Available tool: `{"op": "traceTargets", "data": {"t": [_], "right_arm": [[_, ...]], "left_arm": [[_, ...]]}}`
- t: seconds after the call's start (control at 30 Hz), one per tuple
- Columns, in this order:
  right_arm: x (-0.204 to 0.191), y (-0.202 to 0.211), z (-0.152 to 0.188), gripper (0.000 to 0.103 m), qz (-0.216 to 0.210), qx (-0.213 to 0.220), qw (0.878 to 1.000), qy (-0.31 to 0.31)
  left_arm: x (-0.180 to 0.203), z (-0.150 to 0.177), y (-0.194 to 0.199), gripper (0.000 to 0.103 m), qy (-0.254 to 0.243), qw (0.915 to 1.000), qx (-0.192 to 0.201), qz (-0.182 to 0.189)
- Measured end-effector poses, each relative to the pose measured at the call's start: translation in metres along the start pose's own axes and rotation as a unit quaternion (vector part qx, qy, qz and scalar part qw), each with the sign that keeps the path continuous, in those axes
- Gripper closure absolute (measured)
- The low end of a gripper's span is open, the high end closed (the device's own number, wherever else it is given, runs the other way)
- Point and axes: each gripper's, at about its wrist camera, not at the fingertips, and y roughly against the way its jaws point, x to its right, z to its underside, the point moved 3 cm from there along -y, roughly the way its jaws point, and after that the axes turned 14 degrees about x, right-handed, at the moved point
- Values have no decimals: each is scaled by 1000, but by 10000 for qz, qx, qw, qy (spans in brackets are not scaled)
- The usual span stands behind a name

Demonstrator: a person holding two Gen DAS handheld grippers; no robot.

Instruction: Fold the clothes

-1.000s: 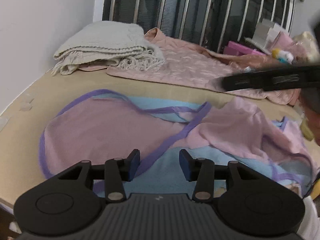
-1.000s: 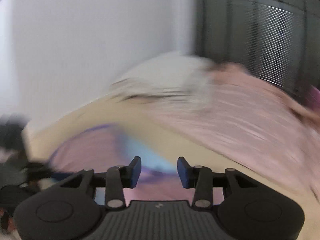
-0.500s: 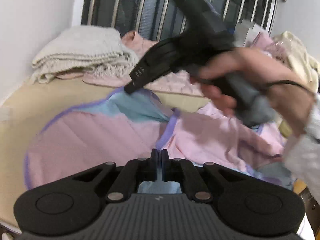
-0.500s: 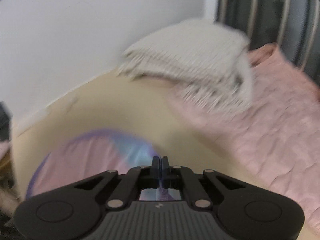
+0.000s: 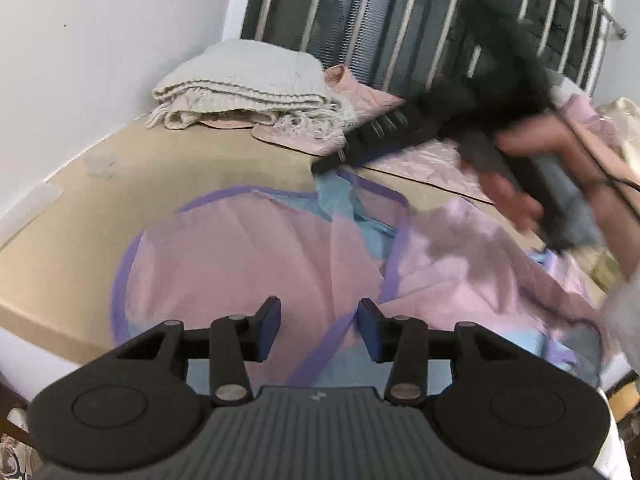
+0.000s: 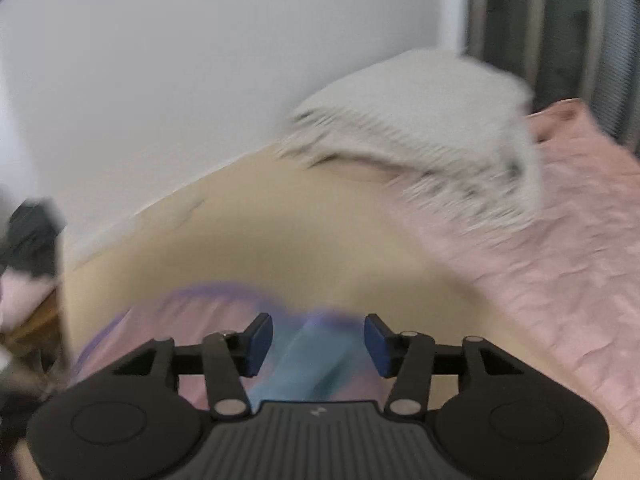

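A pink and light-blue garment with purple trim [image 5: 256, 256] lies spread on the tan bed surface [image 5: 168, 168], bunched toward the right. My left gripper [image 5: 319, 330] is open and empty, just above the garment's near edge. My right gripper [image 6: 318, 340] is open and empty over the garment's far blue part [image 6: 304, 352]; that view is motion-blurred. From the left wrist view, the right gripper's body [image 5: 460, 120] hangs over the garment's far edge, held by a hand [image 5: 532, 160].
A folded cream knitted blanket [image 5: 248, 80] and a pink quilt [image 5: 420, 160] lie at the back by the white wall [image 5: 100, 40] and metal window bars [image 5: 400, 20]. The bed's near edge [image 5: 48, 336] runs at lower left. Clutter sits at far right.
Both grippers were shut on the garment half a second ago and are now open. The right gripper has swung toward the far edge of the garment.
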Motion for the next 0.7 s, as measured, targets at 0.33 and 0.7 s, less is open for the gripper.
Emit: {"op": "traceTargets", "data": {"t": [0.33, 0.7], "right_arm": [[38, -31, 6, 78, 594, 280, 9978, -132], [25, 54, 47, 71, -179, 240, 9990, -346]], "left_arm": [[-11, -32, -75, 60, -350, 9945, 41, -984], [-1, -21, -34, 65, -172, 9987, -164, 456]]}}
